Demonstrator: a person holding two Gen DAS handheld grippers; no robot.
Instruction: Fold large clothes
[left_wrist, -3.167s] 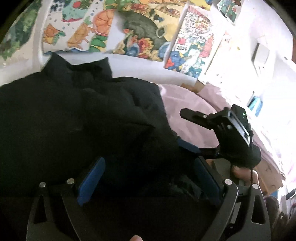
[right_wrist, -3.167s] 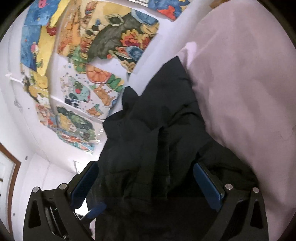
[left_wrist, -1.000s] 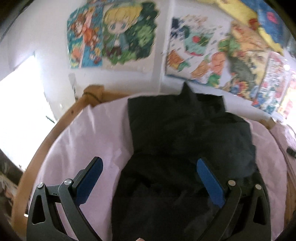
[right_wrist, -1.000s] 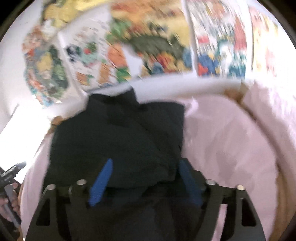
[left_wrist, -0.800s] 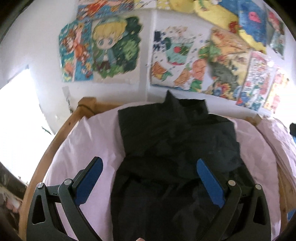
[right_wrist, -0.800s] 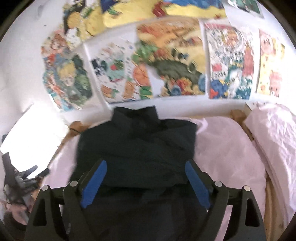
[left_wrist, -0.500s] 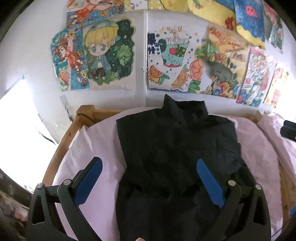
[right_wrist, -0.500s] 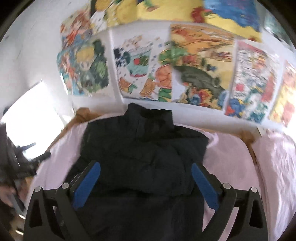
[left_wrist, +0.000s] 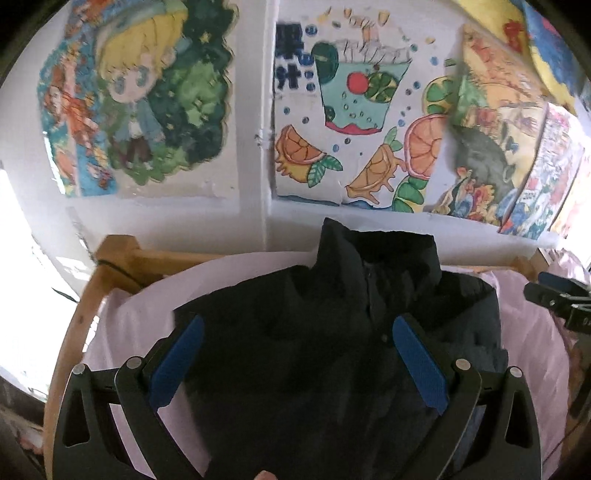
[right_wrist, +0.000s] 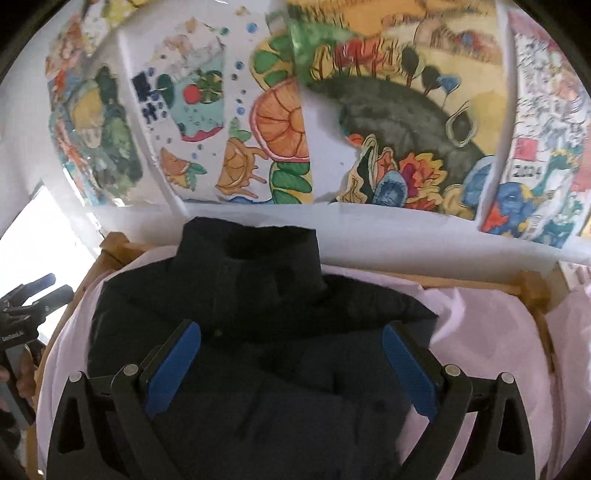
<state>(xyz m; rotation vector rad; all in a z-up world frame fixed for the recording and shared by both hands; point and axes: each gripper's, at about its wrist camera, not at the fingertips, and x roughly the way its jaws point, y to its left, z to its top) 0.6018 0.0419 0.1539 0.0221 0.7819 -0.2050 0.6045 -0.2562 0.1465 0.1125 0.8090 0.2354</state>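
Note:
A large black padded jacket (left_wrist: 332, 325) lies on a pink sheet (left_wrist: 122, 325), its stand-up collar toward the wall; it also shows in the right wrist view (right_wrist: 258, 314). My left gripper (left_wrist: 295, 336) hovers over the jacket's middle, jaws wide open and empty. My right gripper (right_wrist: 291, 339) hovers over the jacket too, jaws wide open and empty. The right gripper shows at the right edge of the left wrist view (left_wrist: 561, 299); the left gripper shows at the left edge of the right wrist view (right_wrist: 29, 306).
A wooden bed frame (left_wrist: 110, 258) rims the sheet, close to a white wall covered with colourful drawings (left_wrist: 340, 110). A bright window (right_wrist: 44, 229) is at the left. Bunched pink bedding (right_wrist: 569, 332) lies at the right.
Both grippers let go of the jacket and pulled back and up from it; the jacket now lies flat on the sheet. Both have since moved closer toward the wall.

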